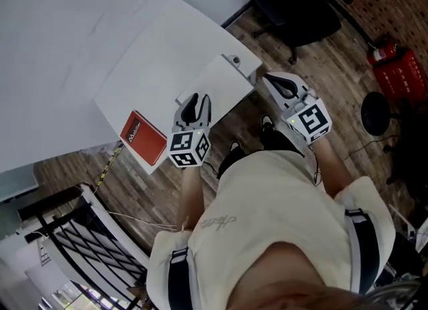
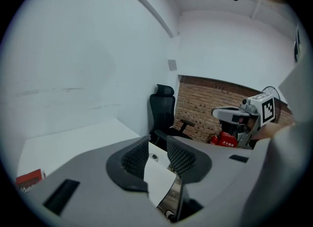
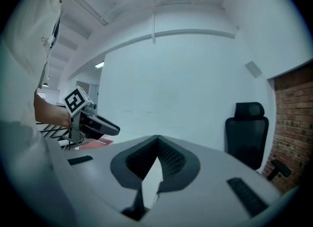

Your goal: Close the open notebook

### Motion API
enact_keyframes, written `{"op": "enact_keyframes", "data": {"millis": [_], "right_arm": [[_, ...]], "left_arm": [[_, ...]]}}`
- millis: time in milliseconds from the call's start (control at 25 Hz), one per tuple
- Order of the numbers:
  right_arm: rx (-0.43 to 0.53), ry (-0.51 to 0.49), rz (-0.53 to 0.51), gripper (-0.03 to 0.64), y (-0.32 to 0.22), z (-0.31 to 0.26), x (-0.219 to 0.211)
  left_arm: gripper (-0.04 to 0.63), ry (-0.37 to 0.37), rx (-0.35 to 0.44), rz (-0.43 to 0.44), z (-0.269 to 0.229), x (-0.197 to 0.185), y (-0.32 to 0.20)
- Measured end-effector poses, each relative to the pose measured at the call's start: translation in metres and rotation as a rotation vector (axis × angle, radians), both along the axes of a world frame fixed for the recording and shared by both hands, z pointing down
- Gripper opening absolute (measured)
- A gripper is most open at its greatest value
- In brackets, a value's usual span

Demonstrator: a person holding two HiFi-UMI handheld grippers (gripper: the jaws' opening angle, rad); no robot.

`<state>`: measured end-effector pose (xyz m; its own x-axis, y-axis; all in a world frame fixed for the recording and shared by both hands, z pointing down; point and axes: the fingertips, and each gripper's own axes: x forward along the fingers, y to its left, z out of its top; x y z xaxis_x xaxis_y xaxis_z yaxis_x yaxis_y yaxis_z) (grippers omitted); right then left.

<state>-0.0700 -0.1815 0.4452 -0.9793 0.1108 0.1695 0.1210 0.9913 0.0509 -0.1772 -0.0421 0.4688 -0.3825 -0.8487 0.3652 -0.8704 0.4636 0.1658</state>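
Standing little apart, left gripper (image 2: pixel 158 148) jaws hold nothing; only corner of white table (image 2: pixel 73 138) shows through gap. Right gripper (image 3: pixel 157 140) jaws meet at tips, nothing between them. Red notebook (image 1: pixel 143 137) lies flat on table edge, cover up, closed, near left side of left jaws, not touching. Right jaws hang beyond table corner, above wood floor (image 1: pixel 321 55). Black office chair (image 1: pixel 294 8) stands farther ahead of right jaws.

White table (image 1: pixel 160 55) on wood floor (image 1: pixel 334 55). Red notebook (image 1: pixel 143 137) flat at near-left corner, cover up, white print. Small round grey fitting (image 1: pixel 234 59) near right edge.
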Motion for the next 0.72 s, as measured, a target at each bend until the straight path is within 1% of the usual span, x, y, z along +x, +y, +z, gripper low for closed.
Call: {"op": "enact_keyframes", "data": {"millis": [120, 200, 360, 480, 600, 720], "right_arm": [[-0.008, 0.029, -0.104, 0.005, -0.007, 0.01, -0.021], [-0.011, 0.026, -0.179, 0.005, -0.003, 0.011, -0.036], [-0.008, 0.014, -0.293, 0.005, 0.014, 0.01, -0.063], [-0.027, 0.023, -0.369, 0.005, 0.031, 0.012, -0.078], [-0.024, 0.031, -0.455, 0.005, 0.053, 0.014, -0.091], [-0.019, 0.035, -0.526, 0.005, 0.078, 0.015, -0.101]], "left_arm": [[0.124, 0.001, 0.001, -0.097, -0.002, -0.005, 0.005], [0.124, 0.011, -0.004, -0.169, 0.0, -0.009, 0.016], [0.124, 0.059, -0.013, -0.311, 0.011, -0.013, 0.049], [0.124, 0.077, -0.027, -0.402, 0.016, -0.015, 0.077], [0.124, 0.09, -0.028, -0.491, 0.022, -0.016, 0.102], [0.124, 0.12, -0.039, -0.544, 0.037, -0.009, 0.121]]}}
